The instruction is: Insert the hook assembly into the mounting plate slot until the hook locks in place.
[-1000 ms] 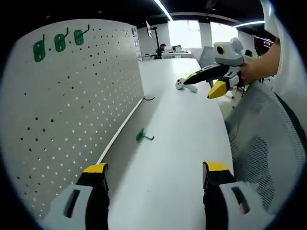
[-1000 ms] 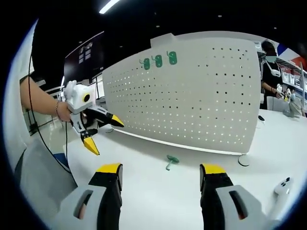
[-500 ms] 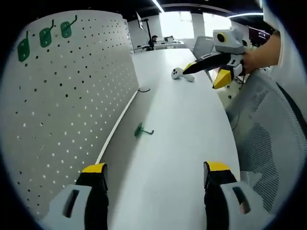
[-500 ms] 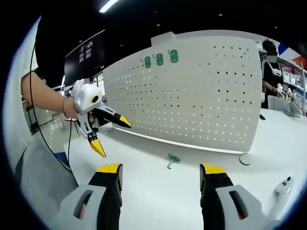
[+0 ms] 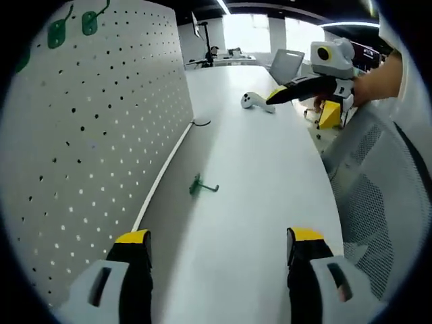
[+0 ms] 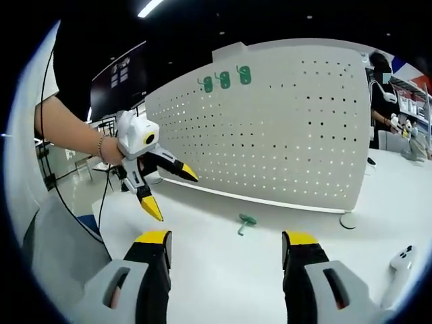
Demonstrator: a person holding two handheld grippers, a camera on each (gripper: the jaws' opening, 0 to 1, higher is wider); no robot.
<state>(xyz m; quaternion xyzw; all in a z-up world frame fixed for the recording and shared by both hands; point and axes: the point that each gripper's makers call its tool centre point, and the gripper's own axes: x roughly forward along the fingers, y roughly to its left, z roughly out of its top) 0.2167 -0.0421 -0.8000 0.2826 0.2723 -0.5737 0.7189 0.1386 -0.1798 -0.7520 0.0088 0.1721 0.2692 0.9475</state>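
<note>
Your left gripper (image 5: 214, 246) hangs over the white table (image 5: 256, 196) w/ jaws wide apart, nothing btwn them. Same for your right gripper (image 6: 228, 246): jaws spread wide, holding nothing.

The loose green hook (image 5: 200, 187) lies flat on the table, near the foot of the pegboard (image 5: 101, 135) but not touching it, well ahead of your left jaws. In the right gripper view the hook (image 6: 245, 221) sits ahead of the jaws, roughly btwn them, just in front of the pegboard (image 6: 283, 135) base.

Pegboard stands upright along the table edge. Three green hooks (image 6: 225, 79) already hang in a row near its top corner; in the left gripper view two of them (image 5: 73, 27) show clearly at upper left, the third only partly.

In the left gripper view your right gripper (image 5: 312, 102) comes in from upper right, held off the table, yellow tips apart, a hand (image 5: 378, 84) behind it. In the right gripper view your left gripper (image 6: 165, 189) comes in from the left, jaws apart, raised above the table, w/ your forearm (image 6: 71, 131) behind.

A white controller (image 5: 255, 102) lies further down the table, well apart from the hook. A mesh chair back (image 5: 378, 202) sits by the table's right side. A person (image 6: 380, 88) stands past the pegboard's far end.
</note>
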